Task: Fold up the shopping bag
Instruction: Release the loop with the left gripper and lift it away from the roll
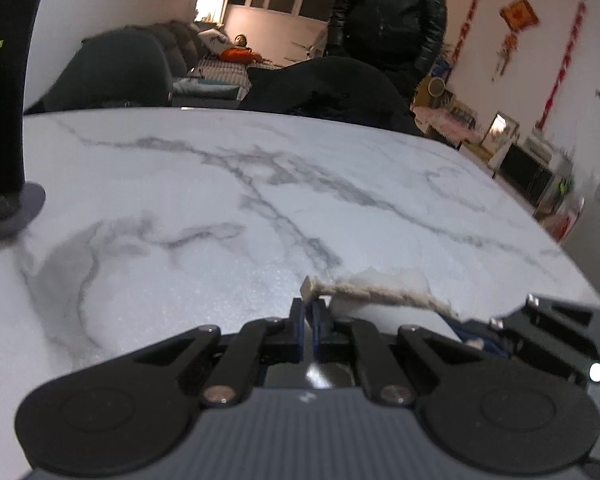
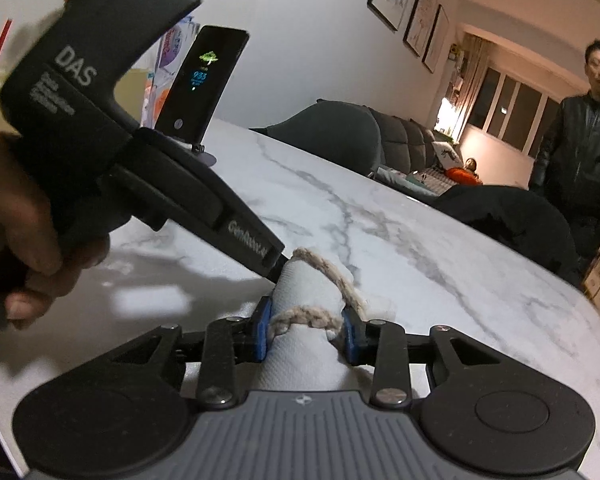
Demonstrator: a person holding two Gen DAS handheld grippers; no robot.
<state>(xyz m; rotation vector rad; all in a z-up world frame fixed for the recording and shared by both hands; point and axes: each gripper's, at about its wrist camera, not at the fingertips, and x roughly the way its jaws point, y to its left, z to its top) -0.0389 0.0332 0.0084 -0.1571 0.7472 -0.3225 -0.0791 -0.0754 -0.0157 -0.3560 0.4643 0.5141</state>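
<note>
Right gripper (image 2: 306, 330), low centre of the right wrist view, clamps its blue pads (image 2: 262, 332) on the rolled white shopping bag (image 2: 304, 300) — a braided rope handle (image 2: 300, 316) wraps the roll. Left gripper (image 1: 312, 314) pinches the rope end, jaws nearly touching (its body enters the right view from upper left, held by a hand (image 2: 24, 236)). Bag lies at the near edge of the marble table (image 1: 220, 200); a phone on a stand (image 2: 202, 84) stands upper left.
</note>
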